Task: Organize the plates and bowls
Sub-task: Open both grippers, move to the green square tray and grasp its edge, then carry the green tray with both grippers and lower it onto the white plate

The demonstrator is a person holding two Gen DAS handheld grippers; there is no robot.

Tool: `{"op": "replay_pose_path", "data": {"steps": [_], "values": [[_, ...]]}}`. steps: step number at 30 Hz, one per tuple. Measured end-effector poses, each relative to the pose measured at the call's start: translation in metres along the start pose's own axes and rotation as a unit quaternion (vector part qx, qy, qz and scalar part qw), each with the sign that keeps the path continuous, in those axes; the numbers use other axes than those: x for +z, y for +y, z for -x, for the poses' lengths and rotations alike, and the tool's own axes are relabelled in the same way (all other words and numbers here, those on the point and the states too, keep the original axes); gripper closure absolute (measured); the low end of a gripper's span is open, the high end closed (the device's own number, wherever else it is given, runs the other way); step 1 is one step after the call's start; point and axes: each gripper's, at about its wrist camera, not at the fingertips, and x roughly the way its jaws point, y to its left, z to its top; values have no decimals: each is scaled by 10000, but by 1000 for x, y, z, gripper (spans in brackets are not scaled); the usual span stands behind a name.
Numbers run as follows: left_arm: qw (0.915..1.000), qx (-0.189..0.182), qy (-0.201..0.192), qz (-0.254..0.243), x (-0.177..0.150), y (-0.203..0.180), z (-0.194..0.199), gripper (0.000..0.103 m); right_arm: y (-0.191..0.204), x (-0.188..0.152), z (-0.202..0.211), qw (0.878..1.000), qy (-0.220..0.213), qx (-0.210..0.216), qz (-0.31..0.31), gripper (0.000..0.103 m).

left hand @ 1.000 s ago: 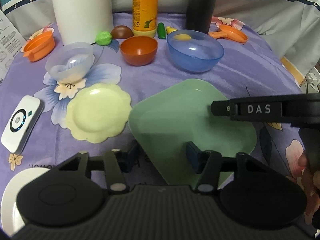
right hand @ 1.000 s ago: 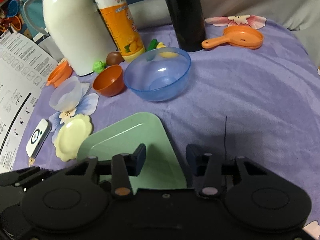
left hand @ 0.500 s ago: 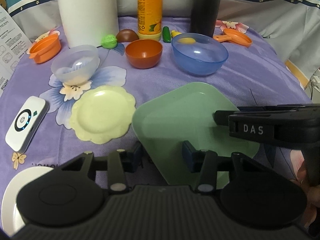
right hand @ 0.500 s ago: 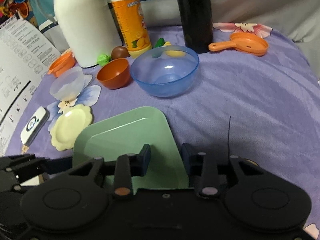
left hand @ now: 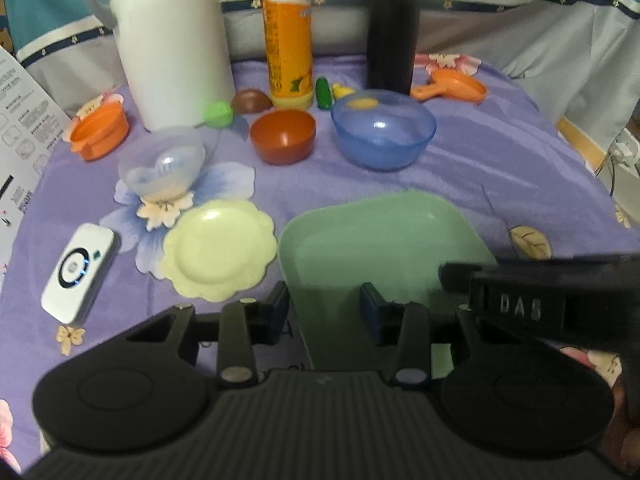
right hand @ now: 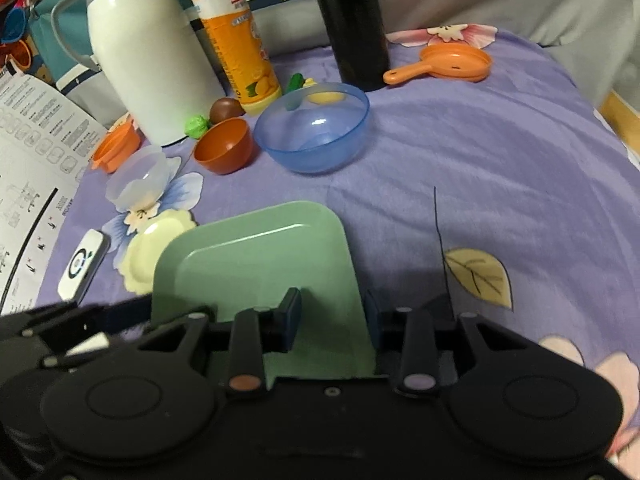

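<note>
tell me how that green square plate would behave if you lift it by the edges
The green square plate looks like thin glossy plastic, so probably light and fairly stiff. Its smooth rim may slip between pads. Shallow and flat, it shouldn't roll, though a one-sided grip could let it tilt.

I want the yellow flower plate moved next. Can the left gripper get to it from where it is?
Probably yes. The yellow flower plate lies flat and uncovered just ahead-left of the left gripper, nothing between them. But its closing jaws straddle the green square plate's edge first.

Both wrist views look steeply down, close over the shared green plate (left hand: pixel 384 240).
</note>
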Motion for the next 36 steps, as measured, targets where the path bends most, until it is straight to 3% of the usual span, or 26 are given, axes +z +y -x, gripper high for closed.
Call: {"op": "replay_pose_path", "data": {"steps": [14, 24, 36], "values": [[9995, 42, -293, 122, -7, 41, 66, 65, 49, -15, 63, 9997, -51, 222, 78, 69], [9983, 253, -322, 413, -43, 103, 105, 65, 111, -35, 84, 9971, 225, 682, 263, 69], [9961, 434, -119, 764, -92, 166, 122, 65, 183, -71, 79, 9894, 742, 1034, 699, 68]]}}
